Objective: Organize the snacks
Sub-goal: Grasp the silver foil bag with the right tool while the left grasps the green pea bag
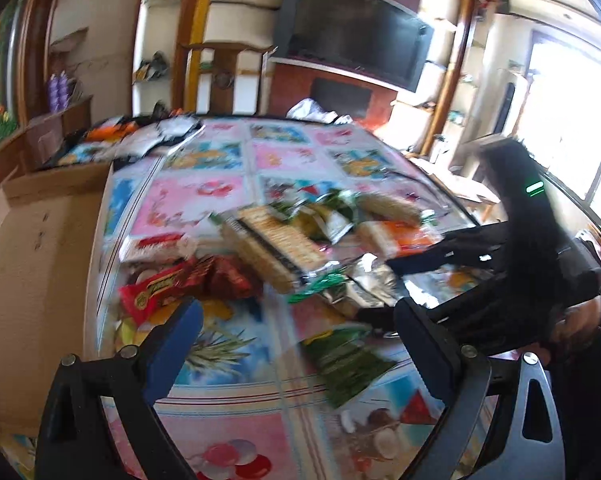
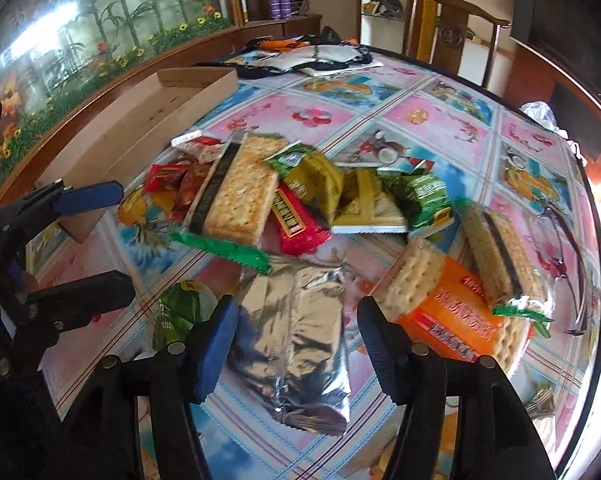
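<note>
Table (image 2: 380, 92) holds a loose snack pile, cardboard box (image 2: 140, 108) beside it. Silver foil packet (image 2: 292, 340) lies flat, between right gripper's (image 2: 296, 344) spread jaws, unpinched; left gripper (image 1: 296, 344) gapes empty. Packet looks light, slippery, crushable: grip across the crimped edge.

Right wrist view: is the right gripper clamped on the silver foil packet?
No. The right gripper straddles the silver foil packet with gaps showing beside both pads, so nothing is pinched.

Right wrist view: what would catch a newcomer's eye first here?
The shiny silver foil packet lying between the open right gripper fingers, on the bright patterned tablecloth. Behind it sprawls a heap of snacks, notably a long cracker pack and an orange cracker pack. An open cardboard box sits left.
</note>
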Available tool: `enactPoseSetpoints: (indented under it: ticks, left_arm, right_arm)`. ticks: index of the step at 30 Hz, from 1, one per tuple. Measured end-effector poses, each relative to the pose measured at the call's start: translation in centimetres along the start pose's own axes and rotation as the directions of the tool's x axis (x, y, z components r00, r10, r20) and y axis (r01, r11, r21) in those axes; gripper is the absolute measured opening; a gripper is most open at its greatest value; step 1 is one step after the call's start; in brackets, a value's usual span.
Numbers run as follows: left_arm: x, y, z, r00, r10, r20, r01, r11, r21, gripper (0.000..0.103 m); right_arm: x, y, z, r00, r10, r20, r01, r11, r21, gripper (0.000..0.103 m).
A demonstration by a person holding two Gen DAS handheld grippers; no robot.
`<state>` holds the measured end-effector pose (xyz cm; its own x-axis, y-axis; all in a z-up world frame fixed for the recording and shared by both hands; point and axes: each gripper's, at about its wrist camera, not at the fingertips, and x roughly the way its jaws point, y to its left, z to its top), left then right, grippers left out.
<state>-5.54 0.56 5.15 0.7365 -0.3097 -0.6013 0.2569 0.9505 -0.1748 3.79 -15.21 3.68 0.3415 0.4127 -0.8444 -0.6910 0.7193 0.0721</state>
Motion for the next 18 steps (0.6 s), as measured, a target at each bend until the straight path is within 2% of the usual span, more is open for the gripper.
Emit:
enactPoseSetpoints:
  ticks: [3, 7, 10, 13, 16, 18]
  left_arm:
    - [-0.2, -1.0, -0.3, 0.998, -0.069, -0.011, 0.07, 0.997, 0.036, 0.096]
    - [0.2, -1.8, -0.6, 0.995, -0.088, -0.05, 0.091, 0.994, 0.058, 0.096]
    - [0.7, -0.6, -0.6, 0.991, -0.108, -0.074, 0.107, 0.994, -0.012, 0.096]
    - [1.4, 0.5, -0.7, 0.977, -0.158, -0.142, 0.146, 0.985, -0.096, 0.096]
    - [1.4, 0.3, -0.8, 0.983, -0.109, -0.147, 0.1, 0.993, -0.07, 0.094]
    - [1.8, -0.3, -0.9, 0.98, -0.108, -0.166, 0.102, 0.994, -0.049, 0.081]
  right_arm:
    - [1.4, 1.0, -0.3, 0.997, -0.051, -0.052, 0.049, 0.998, -0.039, 0.067]
    - [1.1, 1.0, -0.6, 0.999, -0.043, -0.033, 0.042, 0.999, -0.035, 0.064]
    - [0.6, 0.6, -0.7, 0.999, -0.05, -0.017, 0.05, 0.998, -0.024, 0.064]
    - [0.1, 0.0, -0.6, 0.999, -0.051, 0.003, 0.051, 0.999, 0.003, 0.064]
    - [-0.9, -1.4, -0.5, 0.997, -0.066, 0.036, 0.064, 0.996, 0.055, 0.064]
    - [-2.0, -2.7, -0.5, 0.995, -0.055, 0.082, 0.045, 0.993, 0.111, 0.064]
